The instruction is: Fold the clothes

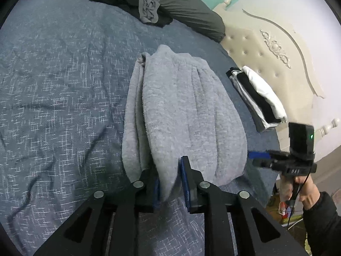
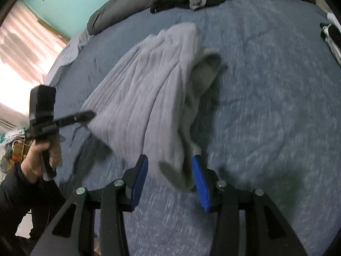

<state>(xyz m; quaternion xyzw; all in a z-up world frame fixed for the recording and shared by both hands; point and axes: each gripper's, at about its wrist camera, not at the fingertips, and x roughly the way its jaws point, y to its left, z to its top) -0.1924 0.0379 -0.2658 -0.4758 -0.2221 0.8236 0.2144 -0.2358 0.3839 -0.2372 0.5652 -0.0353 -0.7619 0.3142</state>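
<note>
Left tool point(image 1: 169, 181) has a near hem of the grey garment point(image 1: 181, 115) between its blue pads; the gap looks slightly slack, so I can't tell if it's truly pinching or just letting go. Right tool point(image 2: 170, 177) is spread, jaws apart, with a loose grey corner lying between them and no pad pressing it.

Garment sits mid-bed on the blue bedspread point(image 1: 53, 96), already doubled lengthwise, long axis running from my tools toward 12 o'clock. Finished stack of folded clothes point(image 1: 257, 98) is at 2 o'clock from the garment, near the headboard point(image 1: 275, 49). Unfolded pile point(image 1: 147, 6) waits at 12 o'clock against the dark pillow point(image 1: 191, 10).

My read: fold just laid, hems being let down. To do it well:
- drop both near corners level, so edges line up
- clear the right tool's pads of that loose corner before pulling away, or it drags the layer open
- right-wrist view is motion-blurred; slow down
- then regrip the near end for the crosswise fold toward 12 o'clock
</note>
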